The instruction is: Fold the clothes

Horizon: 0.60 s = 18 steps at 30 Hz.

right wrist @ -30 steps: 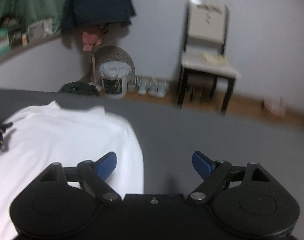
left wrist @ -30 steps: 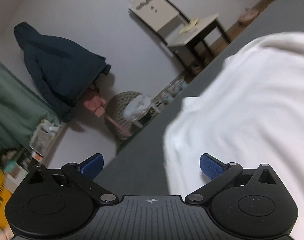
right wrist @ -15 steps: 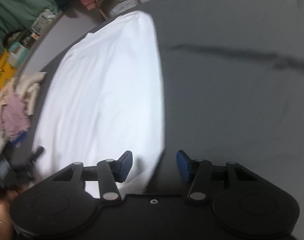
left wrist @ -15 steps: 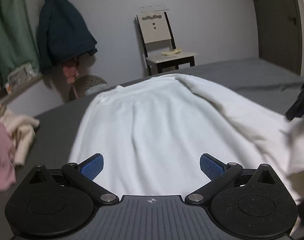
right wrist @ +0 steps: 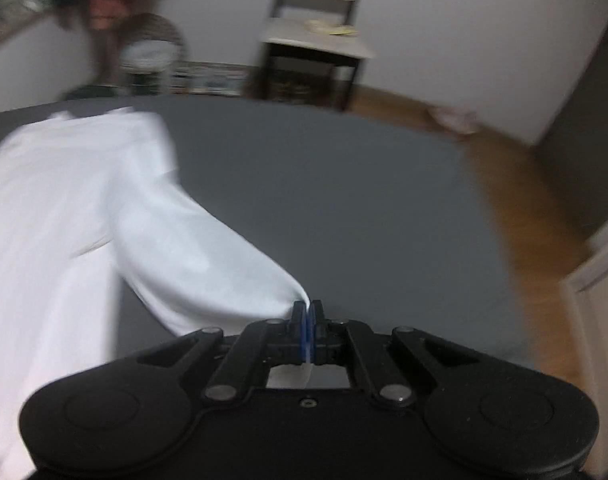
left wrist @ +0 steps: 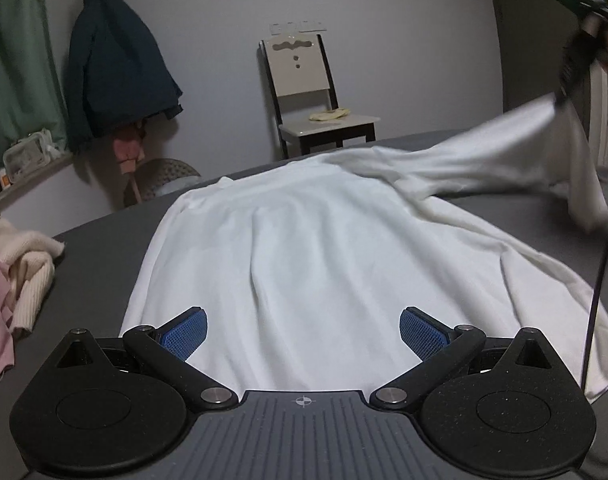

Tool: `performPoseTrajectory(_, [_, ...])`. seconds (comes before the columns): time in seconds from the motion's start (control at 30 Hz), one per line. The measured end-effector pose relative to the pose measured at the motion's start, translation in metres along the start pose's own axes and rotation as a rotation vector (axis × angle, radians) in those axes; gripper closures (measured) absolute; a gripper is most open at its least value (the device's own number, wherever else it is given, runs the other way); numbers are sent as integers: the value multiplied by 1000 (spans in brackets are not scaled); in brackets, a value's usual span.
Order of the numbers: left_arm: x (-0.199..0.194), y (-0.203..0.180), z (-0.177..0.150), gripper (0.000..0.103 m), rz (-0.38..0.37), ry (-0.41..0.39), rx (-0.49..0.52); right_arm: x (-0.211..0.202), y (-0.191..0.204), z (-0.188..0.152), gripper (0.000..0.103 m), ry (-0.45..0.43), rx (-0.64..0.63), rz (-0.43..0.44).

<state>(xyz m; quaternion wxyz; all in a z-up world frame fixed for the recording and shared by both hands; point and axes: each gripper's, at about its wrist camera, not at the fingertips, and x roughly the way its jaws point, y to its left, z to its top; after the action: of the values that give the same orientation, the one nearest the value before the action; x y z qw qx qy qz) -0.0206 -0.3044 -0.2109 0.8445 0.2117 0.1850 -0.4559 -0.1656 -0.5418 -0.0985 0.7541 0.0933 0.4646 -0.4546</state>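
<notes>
Shirt (left wrist: 311, 264): spread on bed, no finished fold visible.
Right gripper (right wrist: 306, 326): clamped on lifted sleeve (right wrist: 208, 272).
Left gripper (left wrist: 303, 332): wide apart, empty.

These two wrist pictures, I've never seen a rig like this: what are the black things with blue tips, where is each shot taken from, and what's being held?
No robot here: a person holds a two-finger gripper in each hand, with a fisheye camera looking along the fingers. The left-wrist picture shows the left gripper open, blue pads apart, over a white garment spread on a grey bed. Pink and cream clothes lie beside it. The right-wrist picture, blurred, shows the right gripper shut on the garment's sleeve, lifted off the bed. That gripper also appears in the left view. A chair and hanging jacket stand behind.
</notes>
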Motion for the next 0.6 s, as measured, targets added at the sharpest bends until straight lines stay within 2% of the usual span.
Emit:
performPoseTrajectory(0.1, [7,2,-3,0,-1,8,26,22,-17,41,101,-51,-106,-196])
performPoseTrajectory(0.2, [15,2,-6,0,-19,22,41,52,-27,67,101,-67,-168,-321])
performPoseTrajectory(0.3, [22,2,-10,0,-73,50,8,98,-20,78,101,-44,-170,-372])
performPoseTrajectory(0.43, [28,-2,-14,0,-122,71,-11,176,-6,77,99,104,-91,-376])
performPoseTrajectory(0.47, [29,-4,-15,0,-127,75,-6,186,-8,73,94,124,-73,-375])
performPoseTrajectory(0.5, [31,-5,-16,0,-129,79,3,193,-12,70,81,136,-54,-371])
performPoseTrajectory(0.57, [34,-8,-16,0,-141,88,8,200,-23,64,61,146,-3,-344])
performPoseTrajectory(0.6, [35,-8,-16,0,-150,92,6,196,-32,62,58,137,35,-313])
